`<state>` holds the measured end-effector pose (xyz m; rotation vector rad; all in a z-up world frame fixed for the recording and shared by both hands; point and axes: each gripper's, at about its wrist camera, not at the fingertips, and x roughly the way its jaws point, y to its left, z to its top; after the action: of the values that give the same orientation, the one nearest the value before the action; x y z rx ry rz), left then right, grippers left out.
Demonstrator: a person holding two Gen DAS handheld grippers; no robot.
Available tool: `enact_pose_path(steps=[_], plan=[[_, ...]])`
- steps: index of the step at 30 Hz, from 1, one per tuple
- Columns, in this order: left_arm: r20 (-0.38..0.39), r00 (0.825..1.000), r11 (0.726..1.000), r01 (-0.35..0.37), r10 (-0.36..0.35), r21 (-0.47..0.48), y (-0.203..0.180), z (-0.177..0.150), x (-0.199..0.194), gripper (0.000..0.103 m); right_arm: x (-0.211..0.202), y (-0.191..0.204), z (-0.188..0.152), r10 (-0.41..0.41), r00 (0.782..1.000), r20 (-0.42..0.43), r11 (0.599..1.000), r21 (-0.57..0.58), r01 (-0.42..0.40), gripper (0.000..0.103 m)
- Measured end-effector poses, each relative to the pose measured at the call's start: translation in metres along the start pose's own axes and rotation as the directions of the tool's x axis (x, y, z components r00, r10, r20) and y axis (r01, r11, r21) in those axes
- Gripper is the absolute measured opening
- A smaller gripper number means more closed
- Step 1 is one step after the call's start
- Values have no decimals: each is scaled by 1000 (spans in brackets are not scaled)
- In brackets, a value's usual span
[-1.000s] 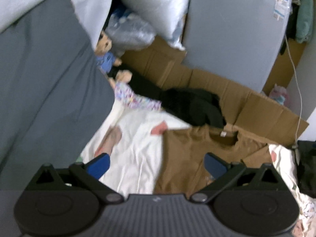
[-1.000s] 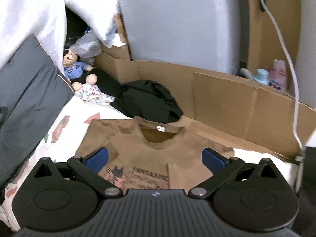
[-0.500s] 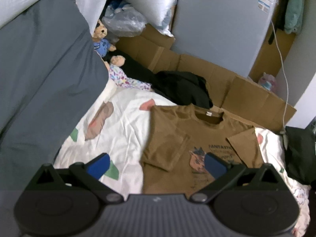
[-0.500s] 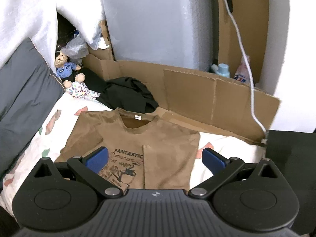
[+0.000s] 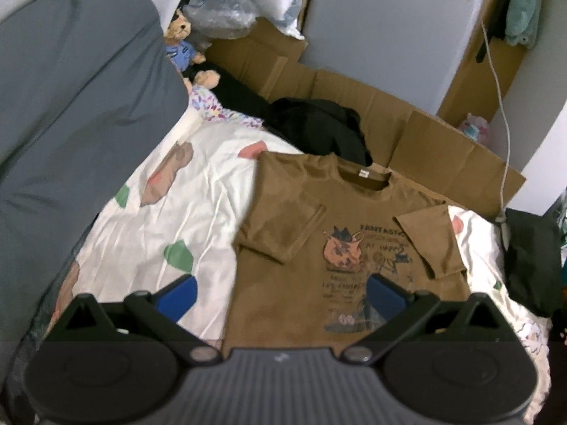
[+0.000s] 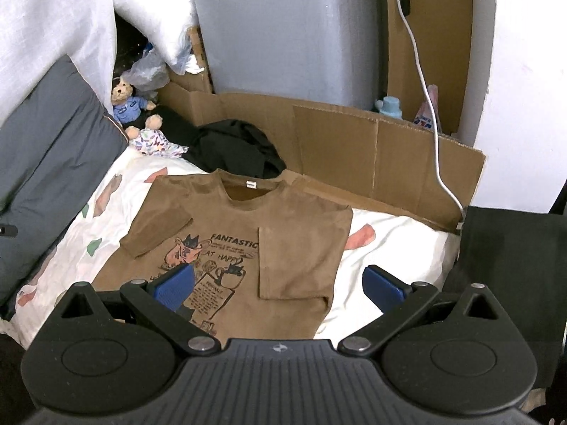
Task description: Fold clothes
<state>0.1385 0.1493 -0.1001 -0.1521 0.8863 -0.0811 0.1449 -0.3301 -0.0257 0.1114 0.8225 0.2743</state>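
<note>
A brown T-shirt with a cat print lies face up on the white patterned bedsheet, collar away from me. Both short sleeves are folded in over its front. It also shows in the right wrist view. My left gripper is open and empty, held above the shirt's lower left part. My right gripper is open and empty, held above the shirt's lower right part. Neither touches the cloth.
A black garment lies bunched beyond the collar, against cardboard panels. A grey cushion lines the left side. Two stuffed toys sit at the far left. A white cable hangs at right. A dark bag borders the bed's right edge.
Both grippers have pulled back and risen from the shirt's collar end, so the whole shirt now shows. The shirt lies unchanged with sleeves folded in. Both grippers stay open.
</note>
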Motion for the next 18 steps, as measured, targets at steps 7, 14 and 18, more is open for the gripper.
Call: enact_pose_path(steps=[7, 14, 18], plan=[[-7, 1000, 1000, 11, -11, -9, 6, -10, 5, 103, 7, 2, -14, 20, 999, -37, 999, -26, -21, 103], [-63, 998, 1000, -1, 2, 19, 16, -34, 13, 103, 34, 2, -51, 18, 988, -156, 999, -38, -24, 103], [-112, 994, 1000, 8, -6, 18, 20, -52, 20, 103, 48, 3, -70, 17, 976, -219, 999, -44, -27, 103]])
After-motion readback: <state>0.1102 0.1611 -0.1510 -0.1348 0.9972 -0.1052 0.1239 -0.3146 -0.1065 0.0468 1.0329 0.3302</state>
